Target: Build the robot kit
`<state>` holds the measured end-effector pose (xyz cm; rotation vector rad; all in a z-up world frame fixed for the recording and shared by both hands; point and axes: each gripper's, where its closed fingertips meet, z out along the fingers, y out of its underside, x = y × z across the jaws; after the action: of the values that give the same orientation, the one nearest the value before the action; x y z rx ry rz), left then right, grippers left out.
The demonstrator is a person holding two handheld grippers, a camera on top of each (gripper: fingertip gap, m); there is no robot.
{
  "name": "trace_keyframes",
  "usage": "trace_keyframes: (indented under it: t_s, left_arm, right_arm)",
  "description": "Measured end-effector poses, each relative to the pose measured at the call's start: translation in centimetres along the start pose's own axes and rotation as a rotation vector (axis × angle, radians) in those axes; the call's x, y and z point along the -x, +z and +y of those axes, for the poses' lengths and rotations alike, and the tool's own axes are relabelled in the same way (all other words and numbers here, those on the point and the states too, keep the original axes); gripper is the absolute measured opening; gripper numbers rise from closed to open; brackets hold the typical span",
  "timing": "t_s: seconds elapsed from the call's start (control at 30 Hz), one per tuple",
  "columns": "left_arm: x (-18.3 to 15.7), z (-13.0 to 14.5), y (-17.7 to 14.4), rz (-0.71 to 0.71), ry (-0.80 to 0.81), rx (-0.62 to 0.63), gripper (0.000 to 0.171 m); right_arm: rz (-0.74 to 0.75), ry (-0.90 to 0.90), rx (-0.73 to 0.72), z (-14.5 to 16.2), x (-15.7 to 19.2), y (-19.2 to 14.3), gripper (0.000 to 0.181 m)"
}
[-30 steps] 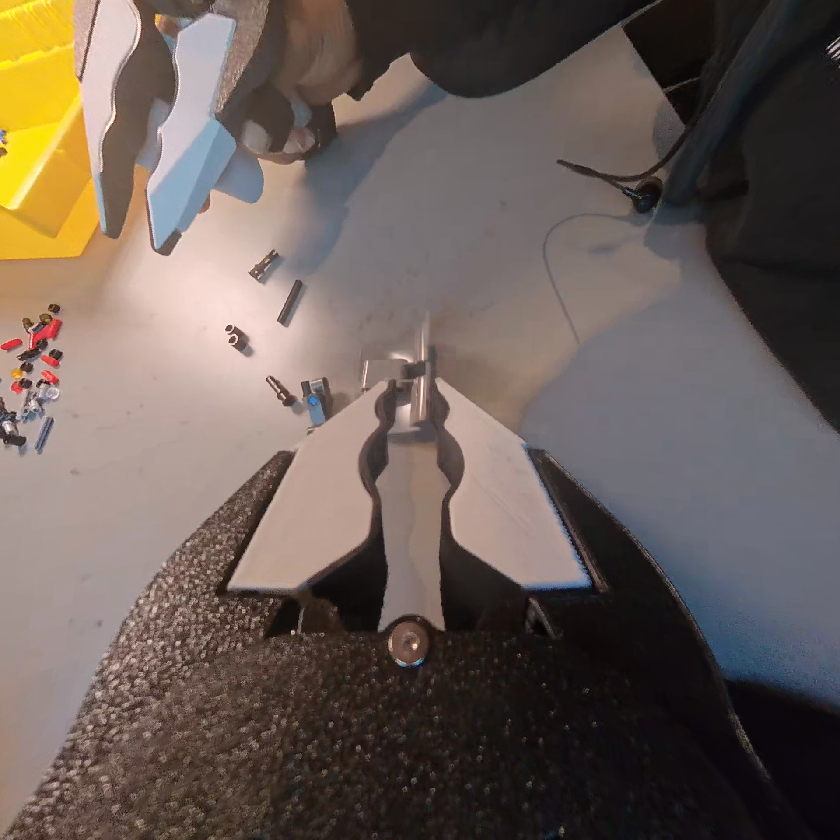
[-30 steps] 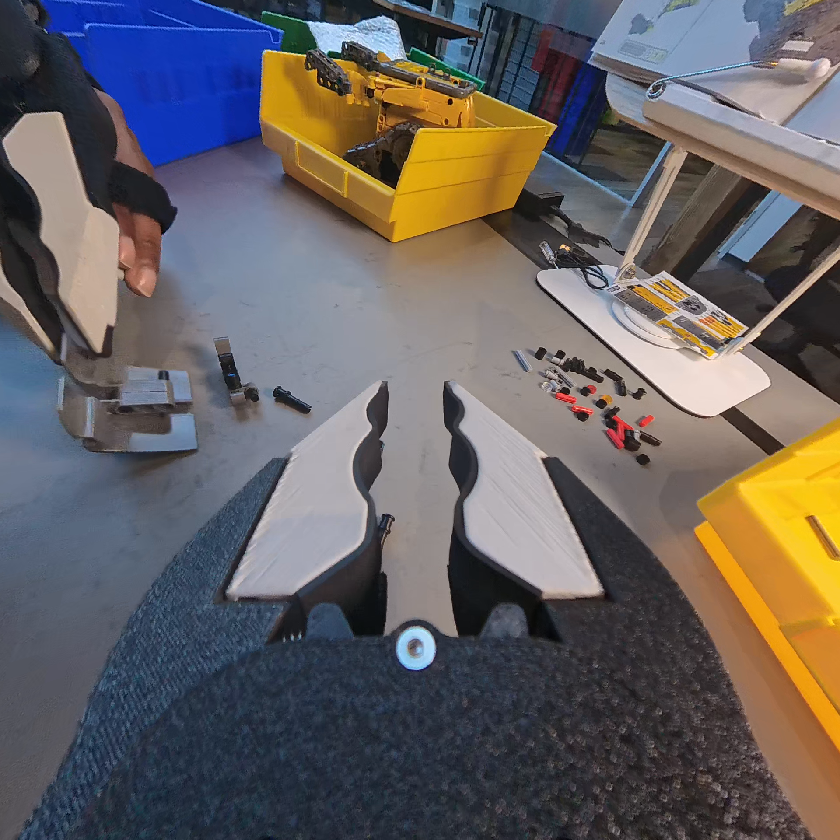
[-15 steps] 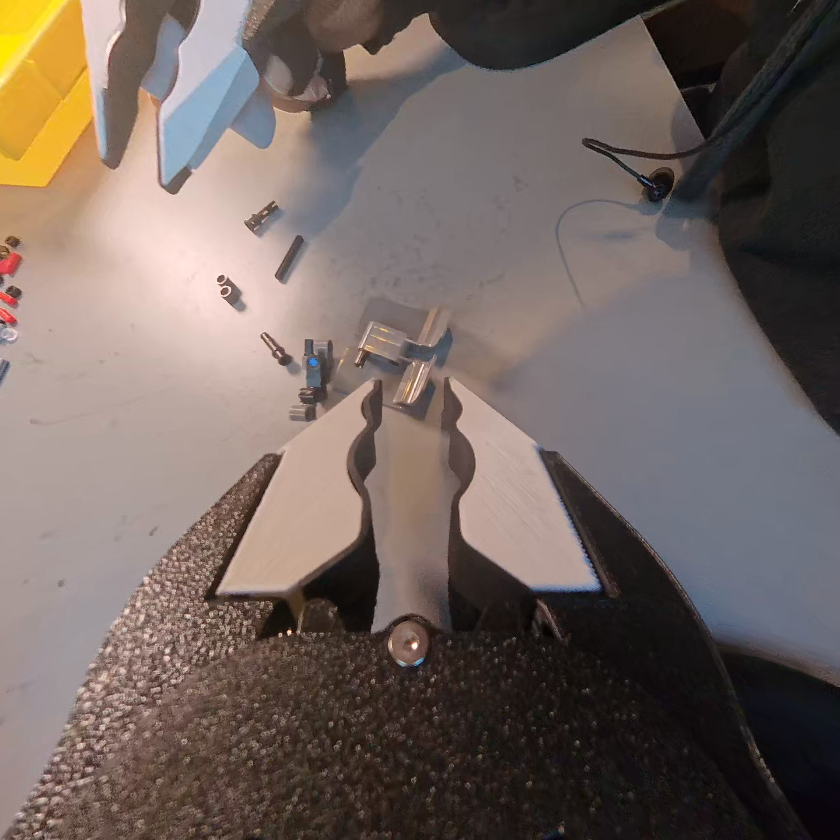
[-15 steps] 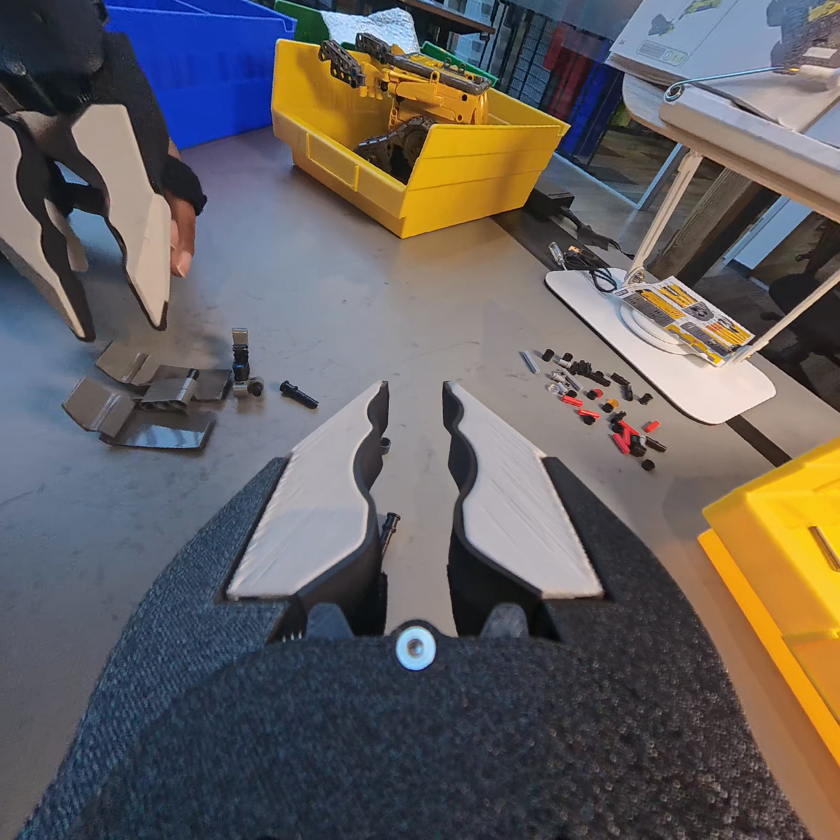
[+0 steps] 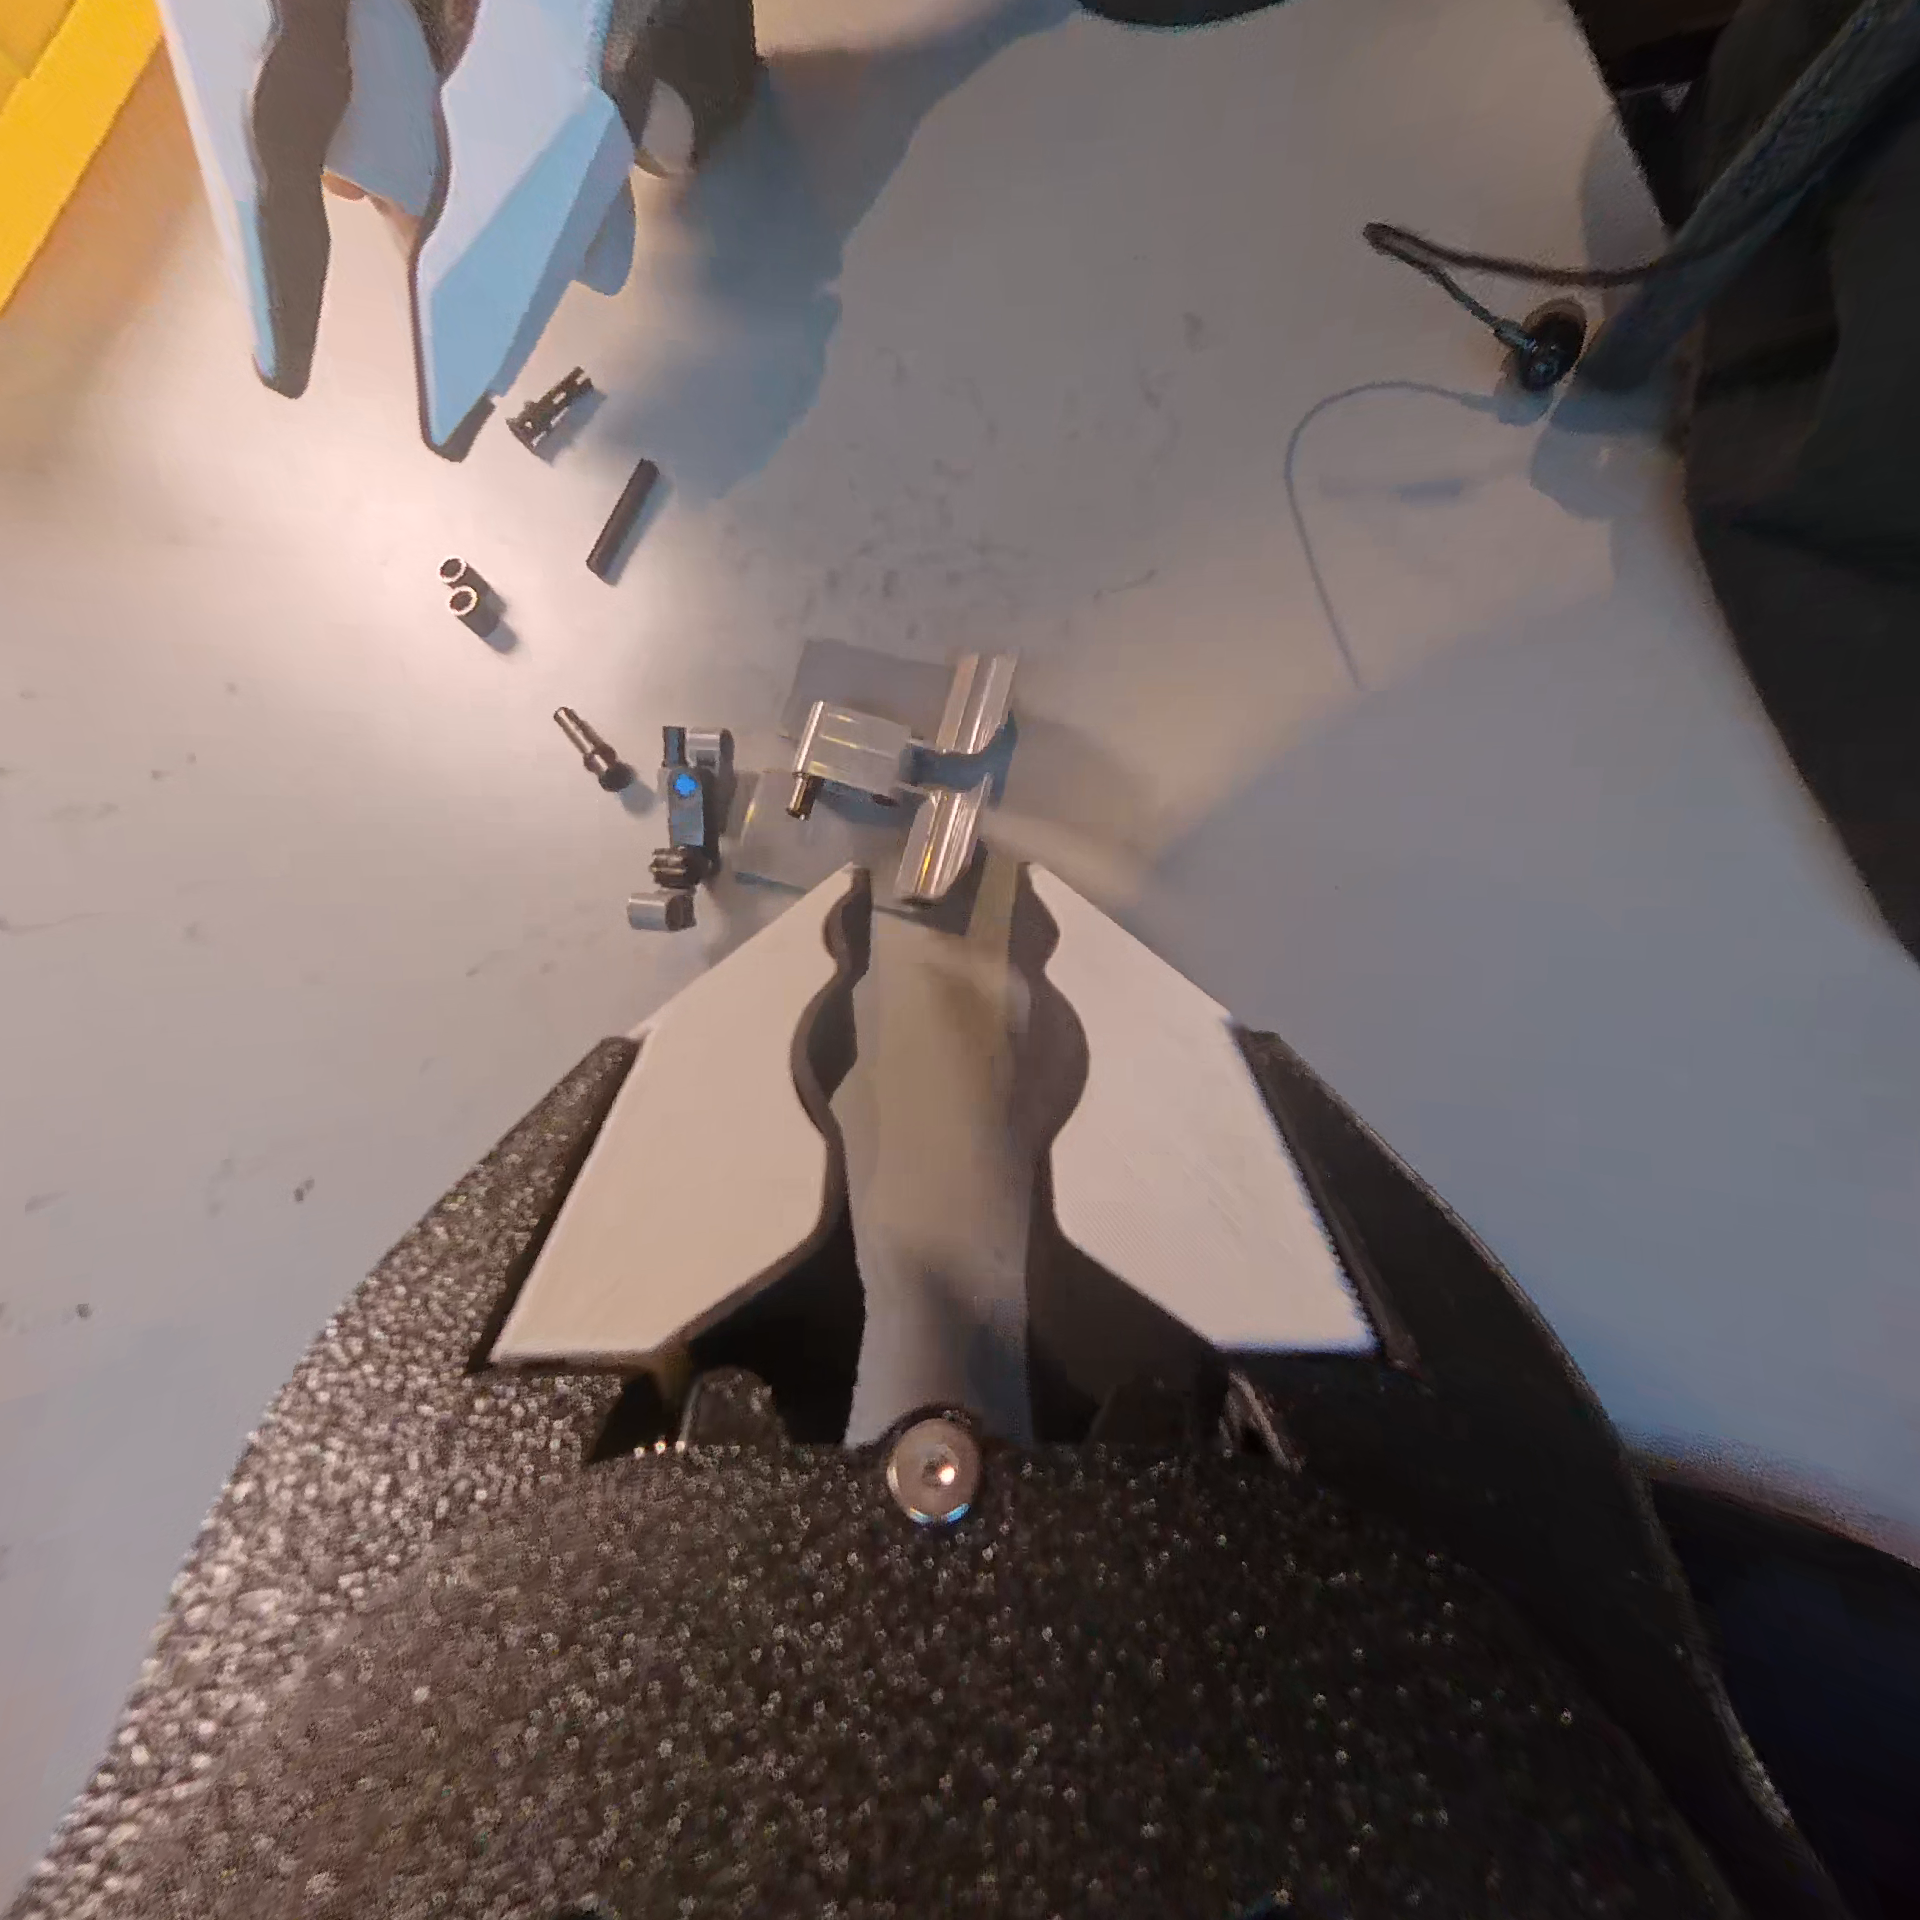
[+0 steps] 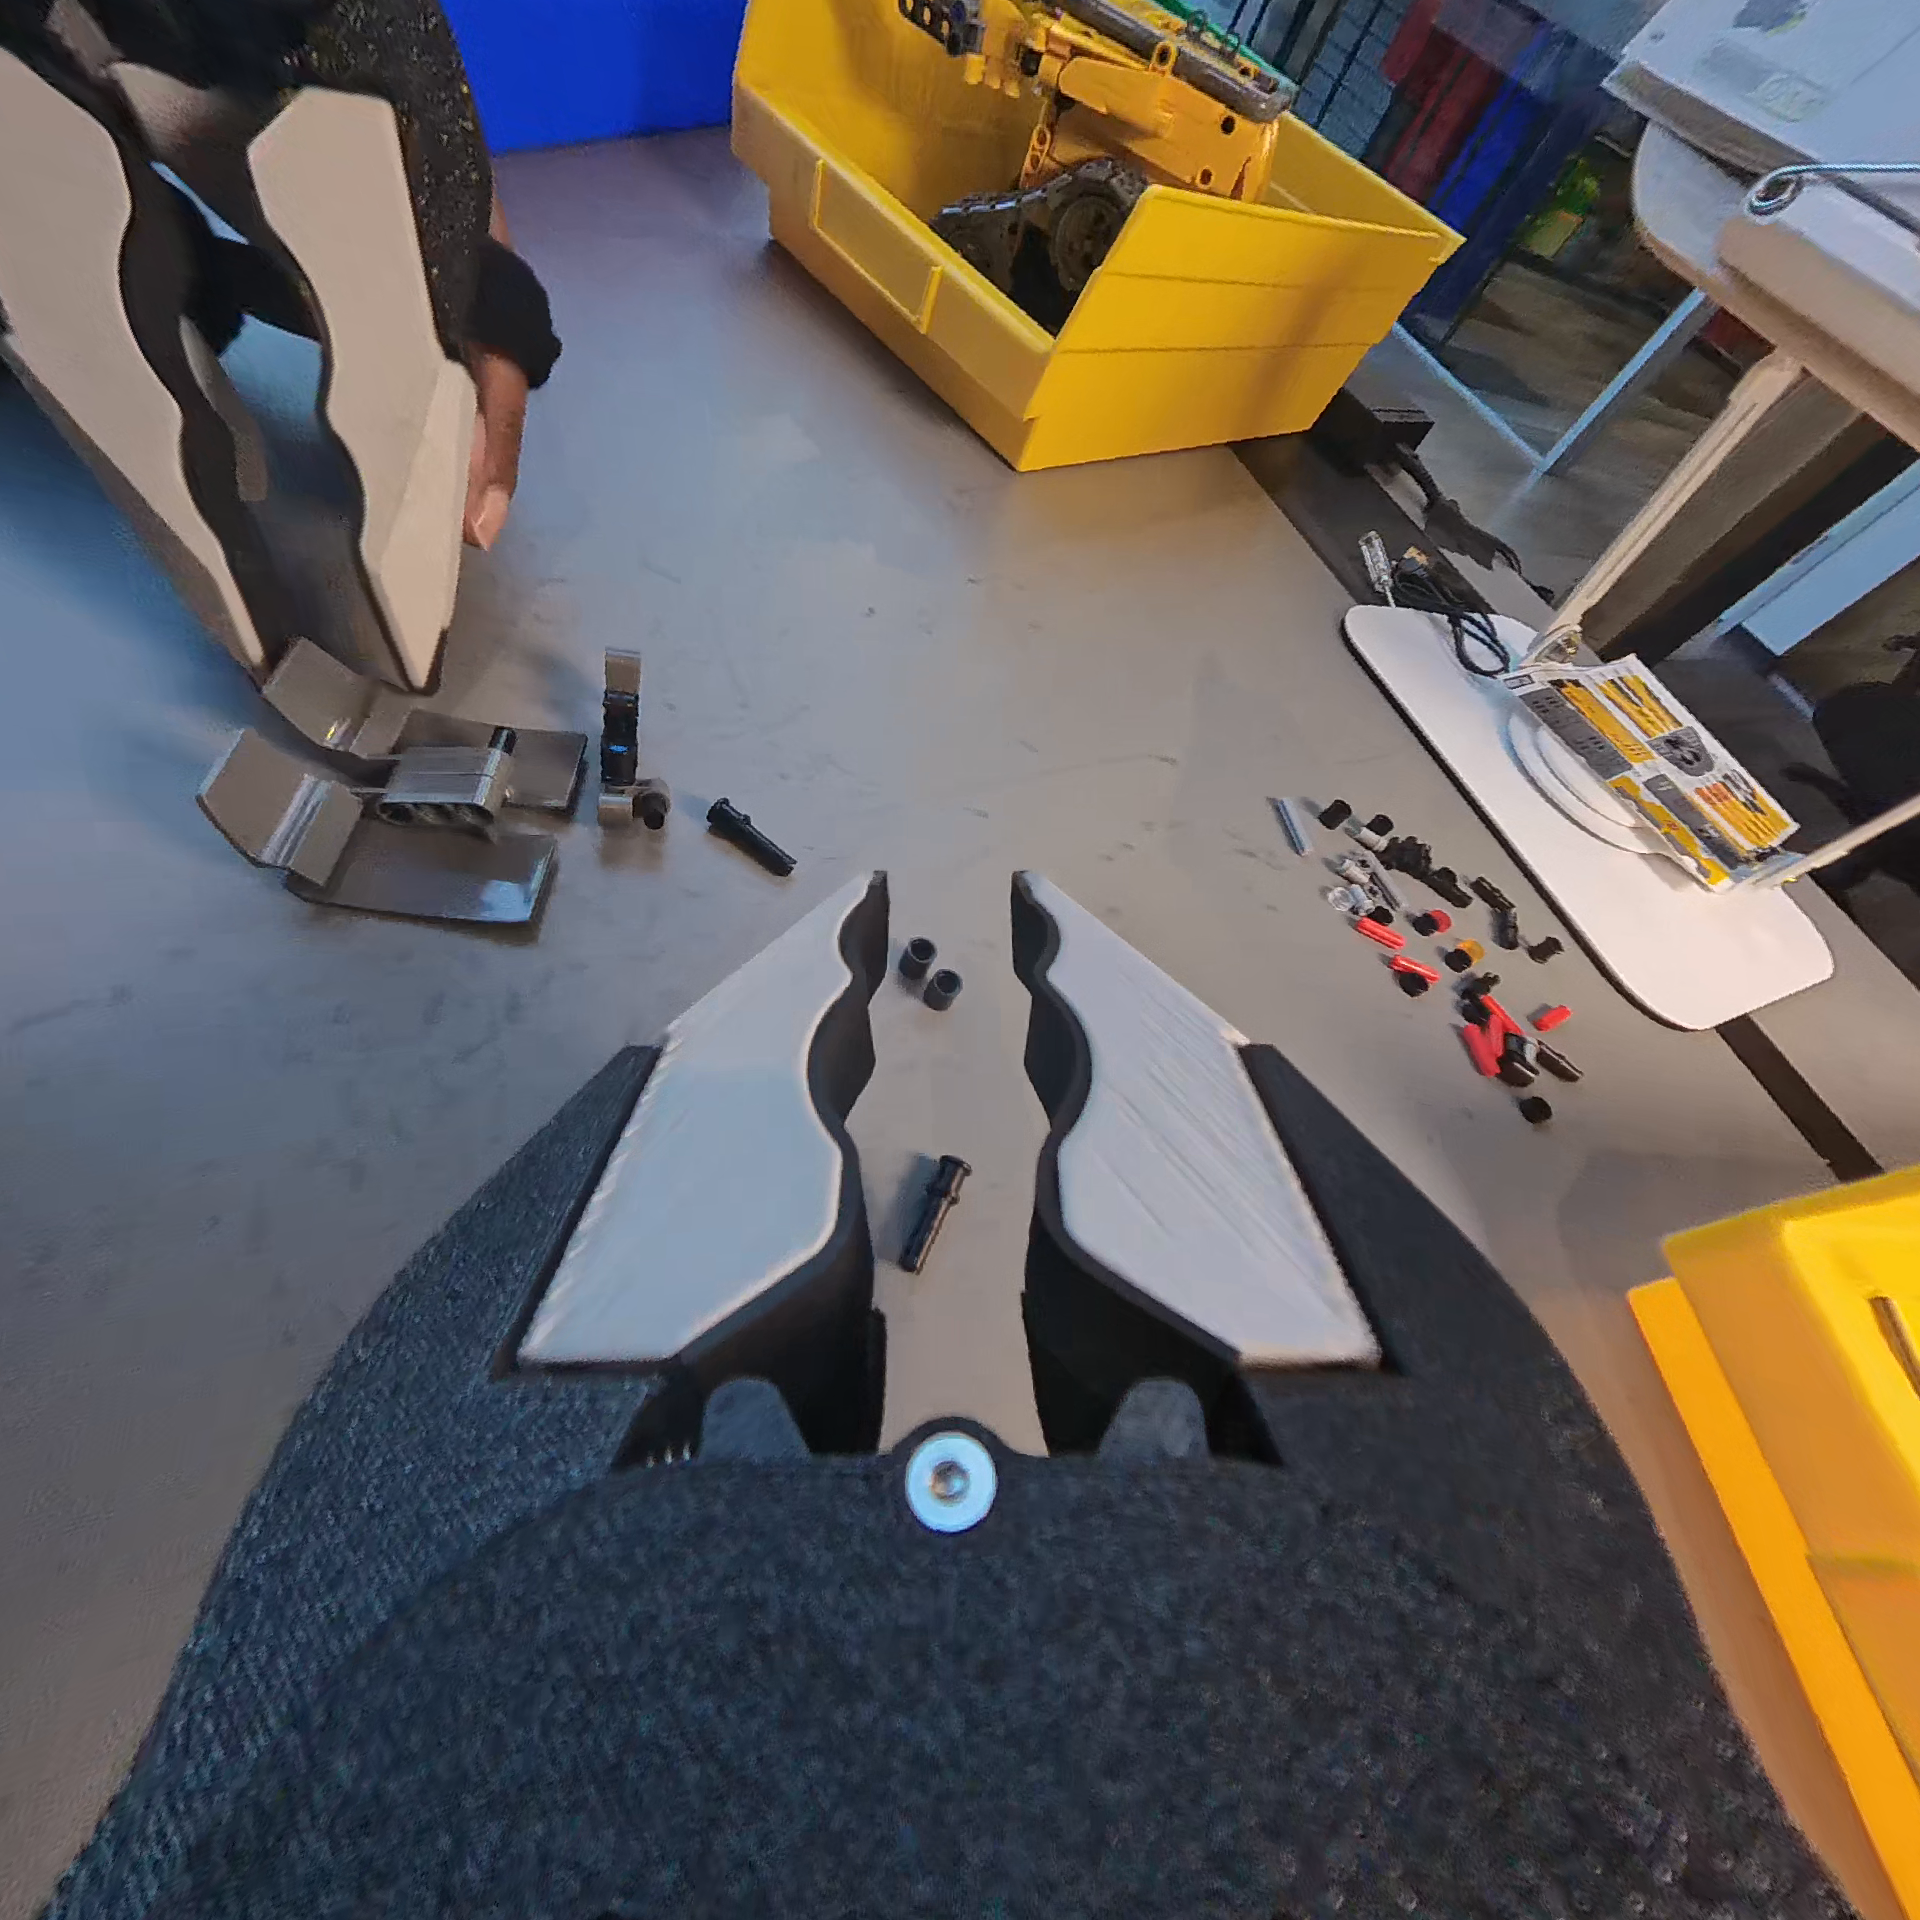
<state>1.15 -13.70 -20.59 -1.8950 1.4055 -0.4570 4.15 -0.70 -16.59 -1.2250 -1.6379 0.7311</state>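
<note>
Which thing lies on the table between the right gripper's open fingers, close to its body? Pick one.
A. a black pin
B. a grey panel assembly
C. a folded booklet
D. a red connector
A: in the right wrist view a black pin lies between the right gripper's spread fingers.

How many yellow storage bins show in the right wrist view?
2. One yellow bin stands at the far side of the table, with a yellow model vehicle inside. A second yellow bin is cut off at the right edge; others may lie out of frame.
</note>
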Motion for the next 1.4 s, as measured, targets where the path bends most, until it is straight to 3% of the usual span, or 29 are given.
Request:
trace_keyframes:
  t_s: [0.1, 0.2, 0.3, 0.4, 0.5, 0.7, 0.87, 1.07, 1.4]
  left_arm:
    - [0.6, -0.5, -1.2, 0.025, -0.097, -0.077, 0.030]
    - [3.3, -0.6, -2.0, -0.085, -0.189, -0.121, 0.028]
    - [5.4, 0.5, -1.2, -0.188, -0.246, -0.078, 0.030]
    - [5.8, 1.2, 0.1, -0.204, -0.240, -0.007, 0.029]
    - [5.6, 0.9, 0.9, -0.177, -0.219, 0.008, 0.011]
    - [7.4, 2.4, -2.0, -0.263, -0.252, 0.019, 0.007]
    - [10.2, 6.1, -6.2, -0.389, -0.463, 0.012, 0.007]
    - [11.1, 8.0, -7.1, -0.337, -0.805, -0.091, 0.007]
    - [11.6, 9.2, -8.0, -0.405, -0.786, -0.036, 0.013]
  right_arm:
    - [0.000, -0.007, 0.003, 0.0, 0.1, 0.0, 0.023]
    - [-0.003, 0.011, -0.010, -0.1, -0.1, -0.1, 0.023]
    - [-0.006, 0.031, -0.019, -0.3, -0.2, -0.2, 0.023]
    - [-0.008, 0.035, -0.016, -0.2, -0.2, -0.1, 0.023]
    - [-0.009, 0.029, -0.011, -0.2, -0.1, -0.1, 0.023]
    - [-0.002, 0.035, -0.013, -0.1, -0.3, -0.3, 0.023]
    - [-0.002, 0.050, -0.012, 0.0, -0.5, -0.3, 0.022]
    - [0.000, 0.039, -0.003, 0.1, -0.4, -0.4, 0.022]
    - [-0.004, 0.030, 0.006, 0.3, -0.3, -0.4, 0.022]
